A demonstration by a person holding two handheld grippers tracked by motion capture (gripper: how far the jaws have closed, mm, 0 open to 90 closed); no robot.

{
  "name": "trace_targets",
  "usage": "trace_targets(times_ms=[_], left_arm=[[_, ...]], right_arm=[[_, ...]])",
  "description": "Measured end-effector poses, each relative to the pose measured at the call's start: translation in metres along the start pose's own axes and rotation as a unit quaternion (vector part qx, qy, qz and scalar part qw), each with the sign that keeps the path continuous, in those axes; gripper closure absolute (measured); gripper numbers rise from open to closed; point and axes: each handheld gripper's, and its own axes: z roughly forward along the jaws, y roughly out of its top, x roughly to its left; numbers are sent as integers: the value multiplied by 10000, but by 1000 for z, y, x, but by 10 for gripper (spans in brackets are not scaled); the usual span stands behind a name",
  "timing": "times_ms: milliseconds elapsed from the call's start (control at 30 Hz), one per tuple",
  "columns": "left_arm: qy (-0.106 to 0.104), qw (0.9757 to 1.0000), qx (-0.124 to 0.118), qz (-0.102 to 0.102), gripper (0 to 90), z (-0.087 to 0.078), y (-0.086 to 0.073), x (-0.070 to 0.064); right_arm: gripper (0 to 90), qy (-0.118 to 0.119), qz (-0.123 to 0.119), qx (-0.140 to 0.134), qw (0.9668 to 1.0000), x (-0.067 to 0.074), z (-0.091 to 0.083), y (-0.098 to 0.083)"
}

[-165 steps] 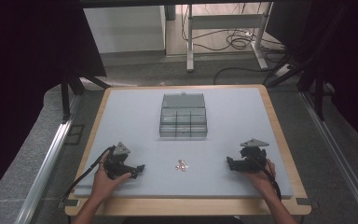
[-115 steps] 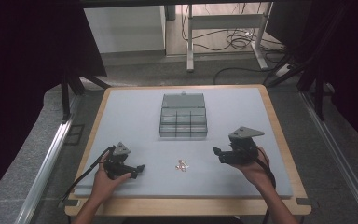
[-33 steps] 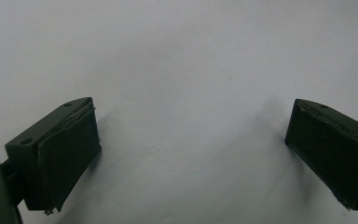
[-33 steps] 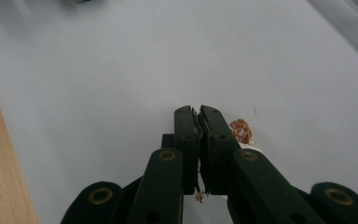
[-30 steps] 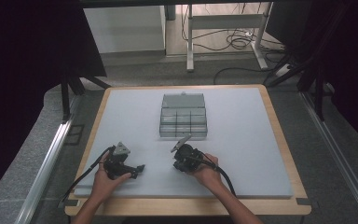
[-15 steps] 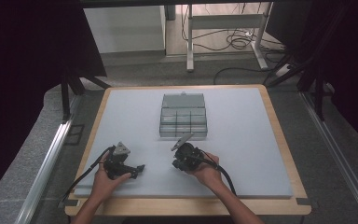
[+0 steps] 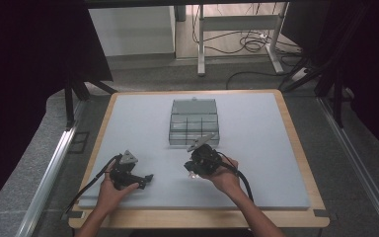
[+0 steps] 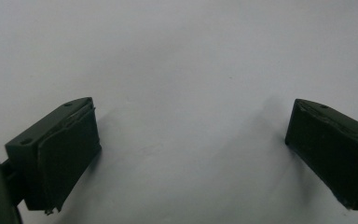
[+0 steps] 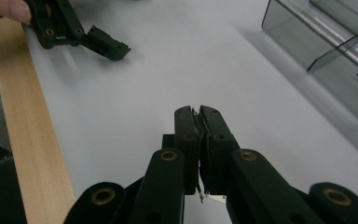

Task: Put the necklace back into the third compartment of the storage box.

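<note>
Two tools are held low over the grey tabletop (image 7: 256, 163): the left tool (image 7: 147, 178) is spread wide, released; the right tool (image 9: 199, 122) is clenched on something small and thin, just before the clear compartment box (image 7: 194, 125).

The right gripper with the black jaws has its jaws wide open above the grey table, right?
Not quite. The right gripper is above the grey table, but the right gripper view shows its black jaws pressed shut, seemingly pinching something small that I cannot identify.
</note>
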Motion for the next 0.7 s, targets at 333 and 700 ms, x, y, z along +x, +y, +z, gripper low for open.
trace_targets(times_ms=[333,700], left_arm=[[-3,10000,1,-19,24,0,0,0],[-8,10000,14,-15,24,0,0,0]], right_arm=[[852,-36,16,-340,9994,-2,-25,7],[852,-74,-4,-613,9981,-4,-48,21]])
